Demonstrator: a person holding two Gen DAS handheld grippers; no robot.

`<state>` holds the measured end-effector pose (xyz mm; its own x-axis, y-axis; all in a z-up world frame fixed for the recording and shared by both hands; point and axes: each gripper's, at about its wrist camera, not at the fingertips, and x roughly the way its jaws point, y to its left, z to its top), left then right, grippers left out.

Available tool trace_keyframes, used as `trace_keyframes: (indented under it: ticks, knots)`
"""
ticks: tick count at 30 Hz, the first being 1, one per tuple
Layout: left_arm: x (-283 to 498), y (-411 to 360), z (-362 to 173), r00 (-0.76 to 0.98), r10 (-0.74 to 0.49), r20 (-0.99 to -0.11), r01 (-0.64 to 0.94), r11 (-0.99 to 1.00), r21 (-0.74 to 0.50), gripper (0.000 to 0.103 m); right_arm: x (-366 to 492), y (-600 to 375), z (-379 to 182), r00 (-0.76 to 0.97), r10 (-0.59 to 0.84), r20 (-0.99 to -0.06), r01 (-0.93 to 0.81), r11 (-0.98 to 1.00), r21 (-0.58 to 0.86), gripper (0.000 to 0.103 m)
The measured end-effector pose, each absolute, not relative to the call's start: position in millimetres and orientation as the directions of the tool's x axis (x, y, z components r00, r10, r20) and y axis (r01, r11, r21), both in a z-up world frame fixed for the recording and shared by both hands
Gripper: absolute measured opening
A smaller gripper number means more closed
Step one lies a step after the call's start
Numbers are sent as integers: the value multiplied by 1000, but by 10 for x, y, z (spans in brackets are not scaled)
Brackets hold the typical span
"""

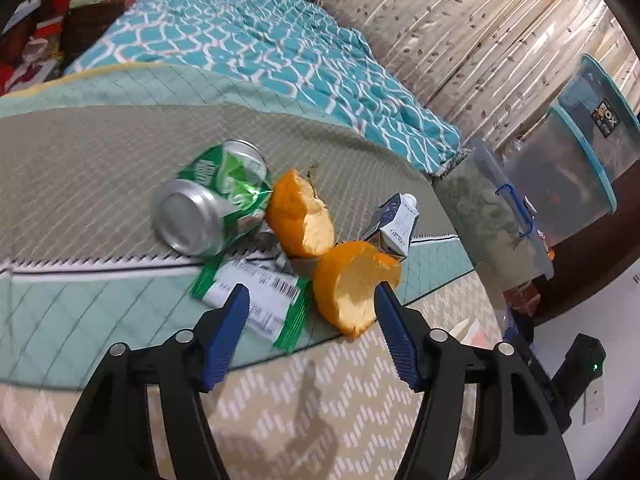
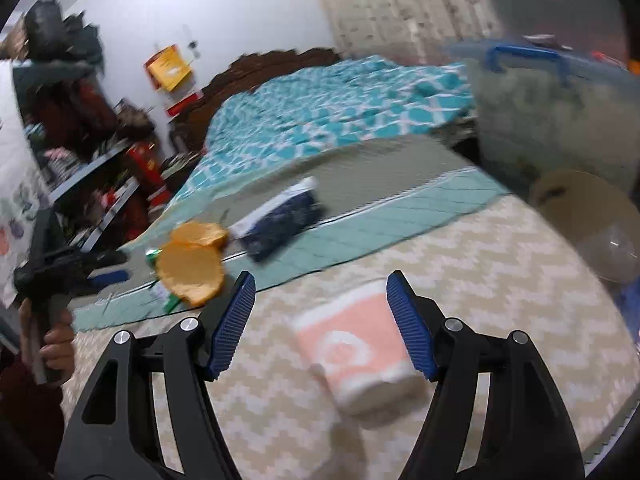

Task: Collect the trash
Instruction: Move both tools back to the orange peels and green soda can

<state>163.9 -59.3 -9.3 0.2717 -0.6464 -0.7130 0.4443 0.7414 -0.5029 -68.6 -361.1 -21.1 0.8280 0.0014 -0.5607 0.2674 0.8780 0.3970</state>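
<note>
**What the things are made of**

The crushed can [image 1: 214, 204] is shiny metal with dents. The orange peels [image 1: 352, 292] look bumpy outside and soft and pale inside. The wrapper [image 1: 256, 300] is glossy plastic. The little carton [image 1: 394, 224] is smooth paper. The quilt [image 1: 100, 152] is stitched matt cloth. The gripper pads [image 1: 226, 336] are ridged blue plastic.

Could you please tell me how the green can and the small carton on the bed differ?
The green can is round, silver-ended metal and crushed; the small carton is boxy, navy and white, and keeps its shape. The can looks larger than the carton. Both lie tipped over beside the orange peels.
</note>
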Motion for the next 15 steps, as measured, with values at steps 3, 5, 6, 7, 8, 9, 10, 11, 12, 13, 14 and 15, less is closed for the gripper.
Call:
trace_keyframes:
  ticks: [3,5,6,7,8,9,10,11,12,13,14,15]
  knots:
    - [1797,-756,-211,235,-645,-727,448,736,-507,55,-358,-3370,-255,803,73,-592,199,903,381,70]
    - [1910,-849,-262,224,-636,-738,449,740,-501,55,-118,-3225,-332,783,98,-615,172,915,365,70]
    - [1991,-927,-289,216,-630,-746,450,742,-496,56,11,-3174,-381,768,115,-630,164,915,368,71]
    - [2036,-954,-312,211,-632,-746,450,740,-499,56,116,-3145,-433,756,134,-641,160,912,379,71]
    - [2088,-990,-324,208,-632,-747,447,740,-502,56,243,-3116,-489,740,158,-654,158,904,396,71]
    - [2158,-1034,-336,208,-622,-755,437,750,-497,56,305,-3093,-521,731,171,-660,157,899,408,71]
    - [2184,-1047,-340,207,-617,-759,431,754,-495,55,370,-3058,-532,726,185,-662,156,894,420,71]
    - [2198,-1056,-329,204,-617,-760,431,754,-496,55,399,-3010,-513,731,198,-654,141,893,428,71]
    - [2185,-1045,-310,207,-623,-754,444,747,-495,55,404,-2960,-478,737,201,-645,125,897,423,71]
    - [2154,-1035,-291,214,-623,-752,459,744,-486,55,411,-2930,-461,743,199,-639,114,903,414,71]
    - [2122,-1014,-276,225,-616,-755,475,746,-467,55,396,-2889,-445,749,198,-632,100,909,404,71]
    - [2059,-961,-279,239,-600,-764,490,754,-438,55,375,-2799,-422,752,222,-620,60,915,400,71]
